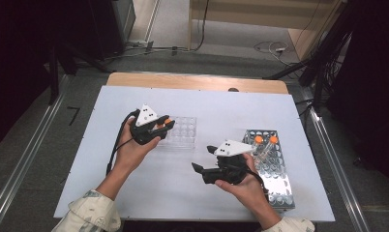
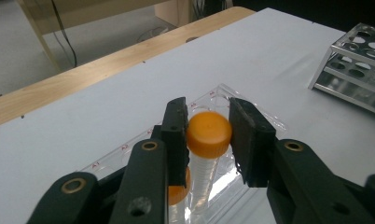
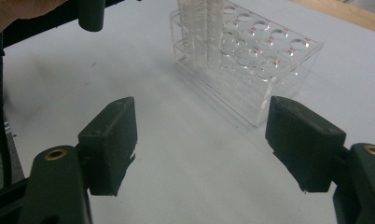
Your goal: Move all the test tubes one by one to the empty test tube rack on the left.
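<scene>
From above, the left claw (image 1: 164,124) sits over the clear rack (image 1: 183,131) on the desk (image 1: 149,191). Its own view shows the orange-capped tube (image 2: 208,135) standing in that rack (left pad touching, right just clear). The right claw (image 3: 202,149) gapes wide, holding nothing.

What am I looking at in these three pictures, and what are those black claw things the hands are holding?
A person sits at a white table, holding a hand-operated two-jaw gripper in each hand. One picture looks down from above; the other two come from cameras riding on the grippers. The left gripper has its black jaws around an orange-capped clear plastic tube standing in a clear plastic rack; a gap shows beside the cap on one side. The right gripper is open and empty. A metal rack at the right holds two more orange-capped tubes.
</scene>
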Demonstrator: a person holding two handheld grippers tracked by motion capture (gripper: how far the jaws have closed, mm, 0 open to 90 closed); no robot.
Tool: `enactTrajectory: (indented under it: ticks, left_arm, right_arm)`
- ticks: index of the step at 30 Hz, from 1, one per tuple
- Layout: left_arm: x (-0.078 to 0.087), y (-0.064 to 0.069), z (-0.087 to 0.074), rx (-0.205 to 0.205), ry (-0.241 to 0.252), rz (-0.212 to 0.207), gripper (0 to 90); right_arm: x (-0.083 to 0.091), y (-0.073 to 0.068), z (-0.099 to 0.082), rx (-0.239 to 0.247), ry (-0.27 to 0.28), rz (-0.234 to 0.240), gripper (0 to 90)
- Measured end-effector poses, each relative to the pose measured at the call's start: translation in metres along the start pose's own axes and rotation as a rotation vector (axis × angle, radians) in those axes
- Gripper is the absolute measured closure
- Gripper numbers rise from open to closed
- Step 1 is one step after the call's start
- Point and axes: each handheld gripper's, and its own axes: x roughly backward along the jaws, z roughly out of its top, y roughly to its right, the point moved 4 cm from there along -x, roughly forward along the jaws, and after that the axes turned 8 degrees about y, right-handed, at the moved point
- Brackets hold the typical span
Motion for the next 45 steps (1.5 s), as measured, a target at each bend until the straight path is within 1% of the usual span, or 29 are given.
enactTrajectory:
  ticks: [3,7,9,11,15,18,19,21,22,29,34,37,45]
  left_arm:
    - [0.001,0.001,0.002,0.009,0.014,-0.009,63.6]
    - [0.004,0.002,0.006,0.032,0.032,-0.021,57.1]
    - [0.005,0.004,0.007,0.054,0.038,-0.034,52.7]
    - [0.007,0.004,0.009,0.071,0.046,-0.046,46.8]
    - [0.011,0.007,0.013,0.104,0.061,-0.070,38.1]
    - [0.014,0.010,0.014,0.108,0.065,-0.074,31.0]
    - [0.014,0.011,0.014,0.105,0.065,-0.076,29.8]
    - [0.015,0.013,0.015,0.113,0.063,-0.085,27.3]
    - [0.016,0.014,0.015,0.109,0.062,-0.089,26.0]
    - [0.019,0.019,0.016,0.096,0.062,-0.101,22.2]
    - [0.020,0.020,0.015,0.085,0.058,-0.102,21.9]
    - [0.021,0.021,0.015,0.085,0.063,-0.100,21.7]
    - [0.021,0.020,0.014,0.082,0.055,-0.097,21.1]
  right_arm:
    - [0.000,0.000,0.000,0.000,0.000,0.001,23.5]
    - [0.000,0.000,0.000,0.001,0.004,0.001,23.5]
    - [0.001,0.000,0.000,0.000,0.003,-0.002,23.5]
    - [0.002,0.000,0.001,-0.001,0.006,-0.002,23.5]
    - [0.004,0.001,0.002,-0.005,0.014,-0.005,23.5]
    - [0.007,0.002,0.004,-0.005,0.024,-0.011,23.5]
    - [0.008,0.002,0.004,-0.008,0.027,-0.011,23.5]
    - [0.011,0.004,0.005,-0.011,0.034,-0.017,23.5]
    - [0.013,0.005,0.005,-0.013,0.036,-0.023,23.5]
    - [0.024,0.011,0.007,-0.023,0.056,-0.049,23.5]
    - [0.034,0.018,0.008,-0.033,0.074,-0.074,23.5]
    - [0.041,0.024,0.008,-0.031,0.085,-0.097,23.5]
    - [0.064,0.043,0.007,-0.058,0.113,-0.166,23.5]
